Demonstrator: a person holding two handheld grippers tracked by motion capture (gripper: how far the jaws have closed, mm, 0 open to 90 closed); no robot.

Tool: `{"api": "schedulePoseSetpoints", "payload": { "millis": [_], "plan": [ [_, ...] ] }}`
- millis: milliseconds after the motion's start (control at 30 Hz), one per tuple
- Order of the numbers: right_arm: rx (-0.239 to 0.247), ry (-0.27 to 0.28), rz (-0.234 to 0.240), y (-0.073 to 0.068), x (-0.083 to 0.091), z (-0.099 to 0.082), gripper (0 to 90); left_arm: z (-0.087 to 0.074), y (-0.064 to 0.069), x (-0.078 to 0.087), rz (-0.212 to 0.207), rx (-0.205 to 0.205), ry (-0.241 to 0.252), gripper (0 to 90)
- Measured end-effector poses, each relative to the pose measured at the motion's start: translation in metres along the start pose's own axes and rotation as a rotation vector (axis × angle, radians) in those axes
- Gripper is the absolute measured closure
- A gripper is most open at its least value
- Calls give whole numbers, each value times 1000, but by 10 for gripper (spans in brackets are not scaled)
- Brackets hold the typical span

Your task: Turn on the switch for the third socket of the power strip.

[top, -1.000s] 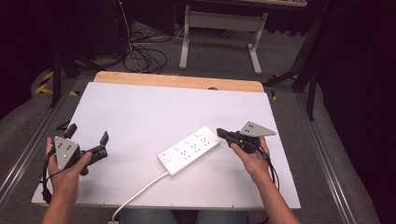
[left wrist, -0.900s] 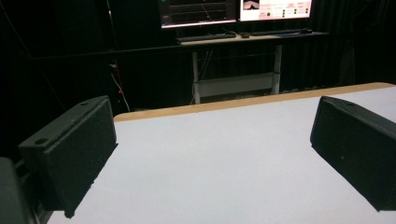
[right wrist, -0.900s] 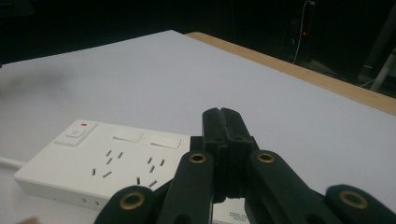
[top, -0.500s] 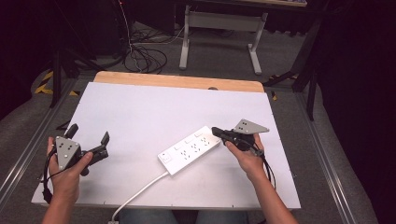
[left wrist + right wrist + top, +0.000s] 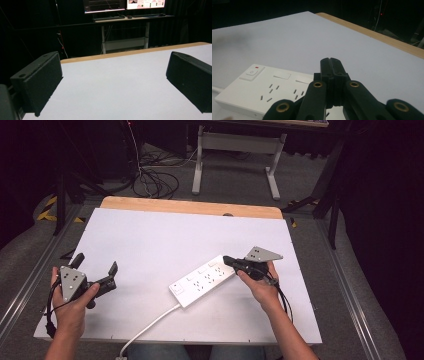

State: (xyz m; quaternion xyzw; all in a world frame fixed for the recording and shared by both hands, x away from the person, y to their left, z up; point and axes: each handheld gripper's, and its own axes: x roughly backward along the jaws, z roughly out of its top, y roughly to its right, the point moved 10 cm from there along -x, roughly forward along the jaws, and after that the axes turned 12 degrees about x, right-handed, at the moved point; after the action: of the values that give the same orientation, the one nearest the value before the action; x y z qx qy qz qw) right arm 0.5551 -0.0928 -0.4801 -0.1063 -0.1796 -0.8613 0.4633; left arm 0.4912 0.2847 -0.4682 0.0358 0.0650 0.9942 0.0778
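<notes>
High view: white power strip lies slanted on table, near middle-right, cord running off front edge. Right tongs pressed together, tip at strip's far end, maybe to poke or push it. Left tongs wide open, nothing inside, resting well apart at left, waiting.

Left gripper view: two black jaws far apart, bare table between.

Right gripper view: right tongs closed tight, grip nothing, over power strip. Switch at its far end, easy to reach.

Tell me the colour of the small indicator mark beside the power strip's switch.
Red, a small mark just above the switch on the white power strip; clearest in the right gripper view.
</notes>
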Motion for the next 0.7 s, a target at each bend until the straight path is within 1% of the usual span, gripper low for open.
{"api": "schedulePoseSetpoints", "payload": {
  "millis": [233, 433, 700],
  "plan": [
    [-6, -5, 3, 3, -4, 0, 900, -1, 1, 0, -5, 0, -3, 11],
    [10, -25, 18, 1, -13, -1, 900, -2, 1, -1, -4, 2, -8, 11],
    [10, -36, 27, 1, -19, -2, 900, -2, 0, -1, -4, 4, -8, 11]
  ]
}}
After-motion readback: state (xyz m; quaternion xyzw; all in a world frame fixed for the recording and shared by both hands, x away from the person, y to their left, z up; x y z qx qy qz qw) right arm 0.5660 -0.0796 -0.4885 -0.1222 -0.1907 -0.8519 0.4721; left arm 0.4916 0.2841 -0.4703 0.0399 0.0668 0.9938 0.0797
